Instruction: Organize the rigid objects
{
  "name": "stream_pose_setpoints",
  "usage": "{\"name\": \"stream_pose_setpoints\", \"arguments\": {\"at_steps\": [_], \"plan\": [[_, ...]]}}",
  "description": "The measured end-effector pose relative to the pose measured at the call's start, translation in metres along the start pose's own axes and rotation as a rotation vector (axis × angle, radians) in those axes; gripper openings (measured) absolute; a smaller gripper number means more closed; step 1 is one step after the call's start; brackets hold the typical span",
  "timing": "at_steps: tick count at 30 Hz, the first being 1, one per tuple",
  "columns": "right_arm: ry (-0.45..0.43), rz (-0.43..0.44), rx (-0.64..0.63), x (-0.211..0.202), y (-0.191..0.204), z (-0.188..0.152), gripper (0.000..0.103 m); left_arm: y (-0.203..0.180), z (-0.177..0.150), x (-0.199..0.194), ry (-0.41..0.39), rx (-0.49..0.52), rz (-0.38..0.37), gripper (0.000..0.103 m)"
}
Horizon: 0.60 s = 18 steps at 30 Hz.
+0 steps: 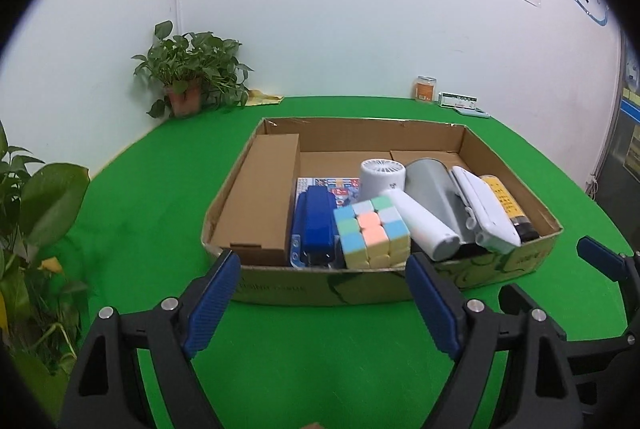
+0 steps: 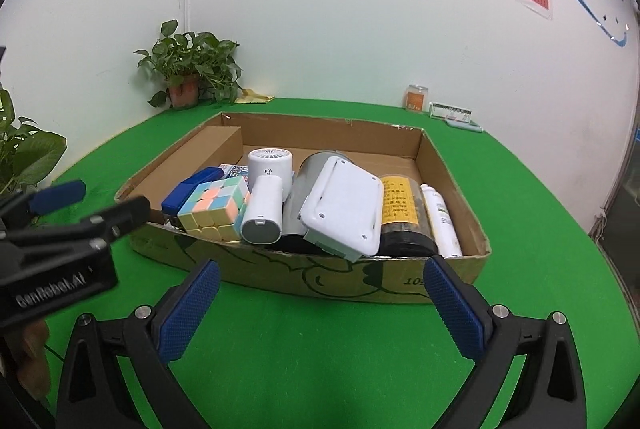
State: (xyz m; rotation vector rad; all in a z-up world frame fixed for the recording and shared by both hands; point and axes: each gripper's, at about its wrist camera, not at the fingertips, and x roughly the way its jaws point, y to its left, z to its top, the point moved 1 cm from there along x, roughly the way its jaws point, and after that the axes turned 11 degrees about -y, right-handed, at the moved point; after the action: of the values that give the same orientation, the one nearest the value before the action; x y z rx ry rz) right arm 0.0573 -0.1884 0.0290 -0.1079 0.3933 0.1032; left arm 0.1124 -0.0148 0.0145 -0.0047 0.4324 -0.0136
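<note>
A shallow cardboard box stands on the green table and holds the rigid objects. Inside lie a long brown carton, a blue stapler, a pastel puzzle cube, a white handheld fan, a grey cup, a white flat device, a yellow-labelled dark jar and a white tube. My left gripper is open just before the box's near wall, nothing between its fingers. My right gripper is open too, in front of the same wall.
A potted plant stands at the back left corner, and large leaves crowd the left edge. An orange jar and a small flat box sit by the far wall. Green table surrounds the box.
</note>
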Motion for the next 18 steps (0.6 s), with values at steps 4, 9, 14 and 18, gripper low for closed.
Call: {"name": "stream_pose_setpoints", "arguments": {"at_steps": [4, 9, 14, 18], "plan": [[-0.011, -0.009, -0.011, -0.011, -0.003, 0.003, 0.102, -0.005, 0.0, -0.006, -0.008, -0.012, -0.012, 0.085], [-0.022, -0.003, 0.019, -0.023, -0.011, 0.004, 0.102, -0.007, 0.003, -0.015, -0.023, -0.024, -0.025, 0.085], [-0.018, -0.033, 0.005, -0.031, -0.011, 0.003, 0.102, -0.01, -0.001, -0.021, -0.011, -0.029, -0.033, 0.085], [-0.014, -0.024, 0.008, -0.034, -0.012, 0.002, 0.102, -0.011, -0.004, -0.025, -0.012, -0.03, -0.037, 0.085]]}}
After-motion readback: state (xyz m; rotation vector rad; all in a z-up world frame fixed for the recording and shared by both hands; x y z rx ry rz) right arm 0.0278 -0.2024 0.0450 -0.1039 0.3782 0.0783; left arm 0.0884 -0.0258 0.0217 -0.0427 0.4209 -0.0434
